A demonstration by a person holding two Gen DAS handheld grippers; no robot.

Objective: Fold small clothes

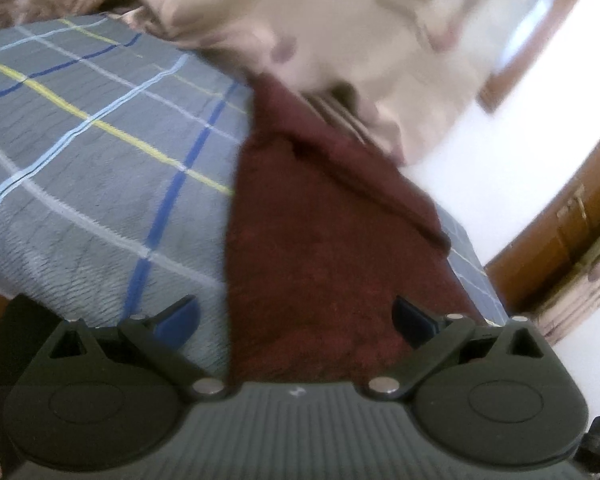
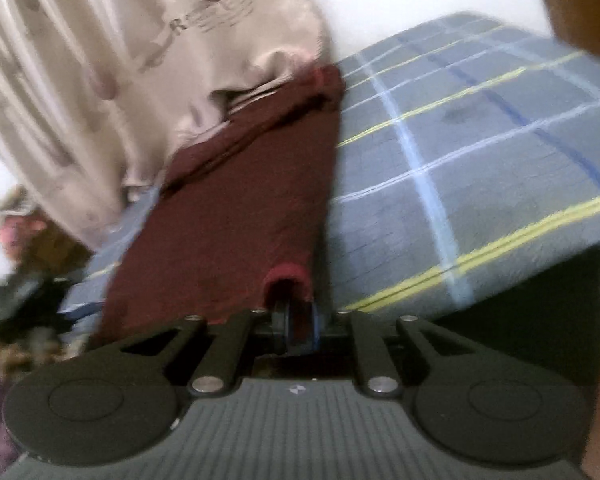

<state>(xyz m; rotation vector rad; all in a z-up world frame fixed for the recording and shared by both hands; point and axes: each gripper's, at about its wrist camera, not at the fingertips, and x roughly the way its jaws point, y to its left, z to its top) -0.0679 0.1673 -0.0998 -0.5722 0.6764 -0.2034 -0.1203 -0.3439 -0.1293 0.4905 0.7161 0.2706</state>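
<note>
A dark maroon garment (image 1: 324, 248) lies stretched along the edge of a bed covered with a grey-blue plaid sheet (image 1: 92, 152). My left gripper (image 1: 296, 320) is open, its blue-padded fingers wide apart over the near end of the garment. In the right wrist view the same maroon garment (image 2: 236, 208) runs away from me. My right gripper (image 2: 296, 320) is shut on the garment's near corner, whose red hem (image 2: 286, 274) bulges just above the closed fingers. Both views are blurred.
A beige dotted curtain (image 1: 300, 20) hangs behind the far end of the garment and shows in the right wrist view (image 2: 100, 60). A wooden door (image 1: 560, 220) stands at the right. Cluttered items (image 2: 28, 248) lie on the floor left of the bed. The plaid sheet (image 2: 480, 152) spreads to the right.
</note>
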